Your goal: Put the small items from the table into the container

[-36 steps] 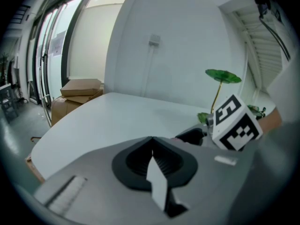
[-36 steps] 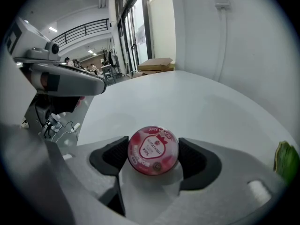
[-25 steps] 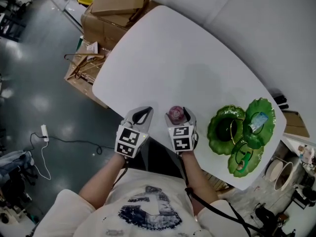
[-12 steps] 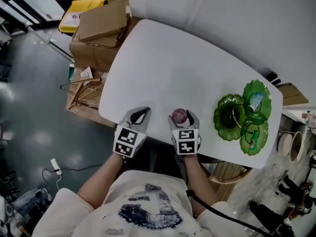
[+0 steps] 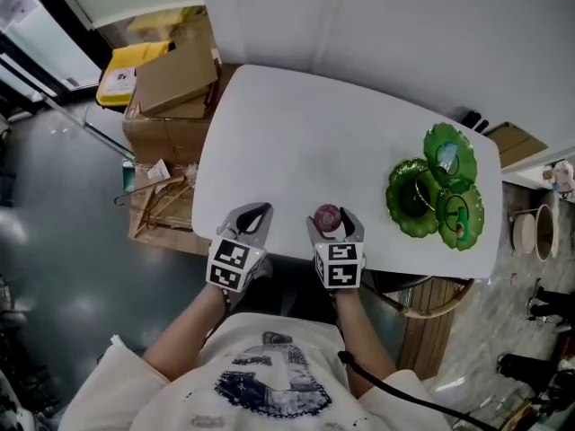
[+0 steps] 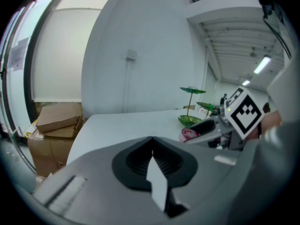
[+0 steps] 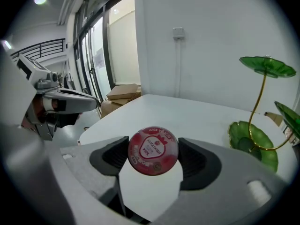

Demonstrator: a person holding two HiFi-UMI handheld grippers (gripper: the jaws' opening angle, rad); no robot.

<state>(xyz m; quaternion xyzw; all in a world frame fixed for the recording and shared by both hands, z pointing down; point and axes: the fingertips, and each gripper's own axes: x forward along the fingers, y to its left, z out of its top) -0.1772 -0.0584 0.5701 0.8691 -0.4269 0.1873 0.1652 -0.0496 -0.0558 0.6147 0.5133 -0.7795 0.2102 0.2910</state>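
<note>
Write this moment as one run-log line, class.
left gripper: shut, empty | right gripper: shut on round red-lidded juice cup | green leaf-shaped tiered dish: on white table

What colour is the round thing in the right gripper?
The cup is pinkish red; right gripper view shows it best.

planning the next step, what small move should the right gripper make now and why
Probably swing the right gripper rightward toward the green leaf dish. Its jaws are clamped on the red jelly cup, and the dish stands well apart from it, at the right end of the table.
</note>
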